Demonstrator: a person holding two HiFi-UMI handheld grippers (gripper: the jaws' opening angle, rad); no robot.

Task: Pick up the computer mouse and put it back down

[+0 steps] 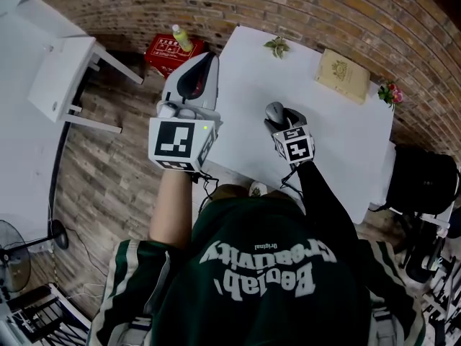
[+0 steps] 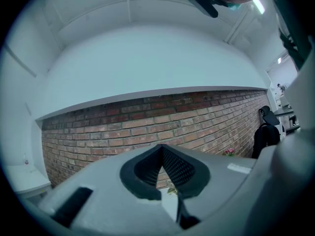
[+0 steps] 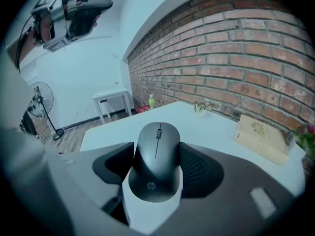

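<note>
Two pads of my right gripper [image 3: 156,157] clamp the dark grey rounded plastic computer mouse [image 3: 155,146] over the white rectangular table [image 1: 346,143]; its smooth sides could slip free. My left gripper [image 2: 162,170], jaws together, hangs beside the table.

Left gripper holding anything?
No, the left gripper has its jaw tips together with nothing between them, only the brick wall beyond.

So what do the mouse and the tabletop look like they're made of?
Mouse: likely matte dark-grey plastic, a smooth moulded shell with soft, dull highlights. Tabletop: white, smooth, low-sheen, maybe laminate or painted board; can't tell which.
</note>
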